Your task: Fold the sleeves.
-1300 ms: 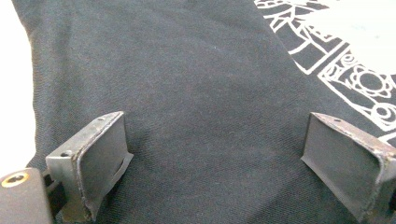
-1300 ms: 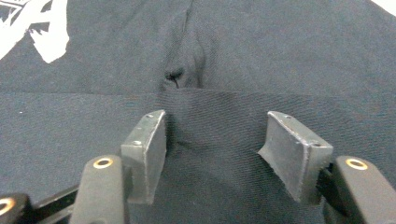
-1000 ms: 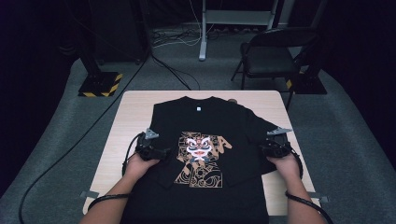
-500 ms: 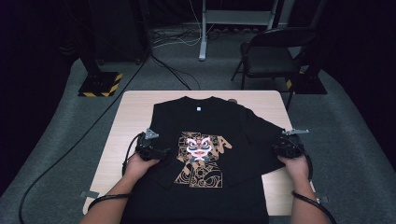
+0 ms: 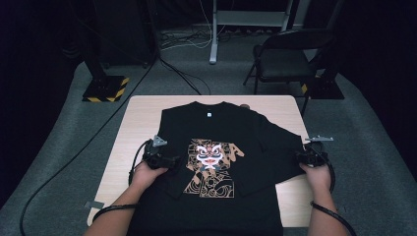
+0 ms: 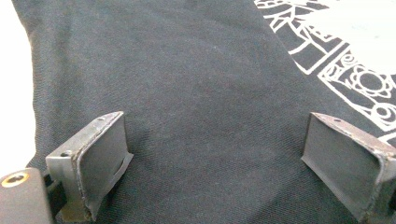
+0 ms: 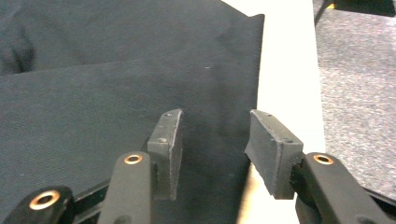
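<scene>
Black T-shirt (image 5: 216, 147) lies flat, print up, on the wooden table (image 5: 142, 118). Left gripper (image 5: 164, 161) rests wide open on its body; right gripper (image 7: 212, 140), jaws half-closed and just narrowing, straddles the sleeve (image 7: 219, 84) hem unpinched. Closing there risks catching only the hem edge, so the fabric could slip free.

Item count, high view:

- Table (image 5: 142, 115): one, light wood top.
- Black T-shirt (image 5: 221, 123): one, carrying one printed mask graphic (image 5: 209, 164) on the chest and one small neck label (image 5: 209, 115).
- Handheld grippers: two, a left gripper (image 5: 169, 161) and a right gripper (image 5: 302, 157), each with two black jaws.
- Hands: two, one per gripper.
- Folding chair (image 5: 282, 61): one, on the floor beyond the table.
- Yellow-and-black striped stand base (image 5: 105, 88): one.
</scene>
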Tool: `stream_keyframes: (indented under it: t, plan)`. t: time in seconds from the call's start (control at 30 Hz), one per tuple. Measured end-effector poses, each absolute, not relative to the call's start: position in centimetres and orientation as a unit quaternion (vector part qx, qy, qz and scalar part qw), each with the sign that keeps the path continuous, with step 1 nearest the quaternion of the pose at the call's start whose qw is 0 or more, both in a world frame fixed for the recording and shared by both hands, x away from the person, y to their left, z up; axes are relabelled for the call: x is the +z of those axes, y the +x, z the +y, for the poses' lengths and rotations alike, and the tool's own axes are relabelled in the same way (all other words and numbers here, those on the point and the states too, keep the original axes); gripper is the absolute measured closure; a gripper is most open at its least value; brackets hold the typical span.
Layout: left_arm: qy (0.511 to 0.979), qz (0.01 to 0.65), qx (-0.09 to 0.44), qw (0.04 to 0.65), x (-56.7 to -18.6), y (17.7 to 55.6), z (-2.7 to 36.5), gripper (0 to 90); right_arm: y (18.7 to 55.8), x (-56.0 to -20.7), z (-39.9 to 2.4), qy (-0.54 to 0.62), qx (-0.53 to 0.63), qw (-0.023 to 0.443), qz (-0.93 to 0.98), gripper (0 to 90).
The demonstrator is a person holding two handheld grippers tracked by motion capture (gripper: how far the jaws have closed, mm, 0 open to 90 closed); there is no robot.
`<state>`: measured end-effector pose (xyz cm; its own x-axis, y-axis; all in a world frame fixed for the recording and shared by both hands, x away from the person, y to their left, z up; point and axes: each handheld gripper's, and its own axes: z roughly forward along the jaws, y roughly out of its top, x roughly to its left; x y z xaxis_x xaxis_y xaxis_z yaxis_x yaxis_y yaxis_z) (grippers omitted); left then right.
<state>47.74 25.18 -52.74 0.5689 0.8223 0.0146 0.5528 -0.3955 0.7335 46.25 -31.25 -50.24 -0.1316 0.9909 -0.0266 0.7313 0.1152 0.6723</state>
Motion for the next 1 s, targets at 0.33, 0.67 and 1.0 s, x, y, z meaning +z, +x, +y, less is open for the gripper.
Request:
stream_keyframes:
  t: [0.33, 0.67, 1.0]
  plan:
    - [0.813, 0.423, 0.192, 0.351, -52.7, 47.7, 25.2, 7.3, 45.9, -50.3, -32.8, 0.638, 0.271, 0.241, 0.679, 61.3]
    - [0.813, 0.423, 0.192, 0.351, -52.7, 47.7, 25.2, 7.3, 46.0, -50.7, -33.1, 0.637, 0.289, 0.216, 0.681, 76.1]
    - [0.813, 0.423, 0.192, 0.351, -52.7, 47.7, 25.2, 7.3, 46.0, -49.6, -31.2, 0.592, 0.309, 0.219, 0.711, 88.1]
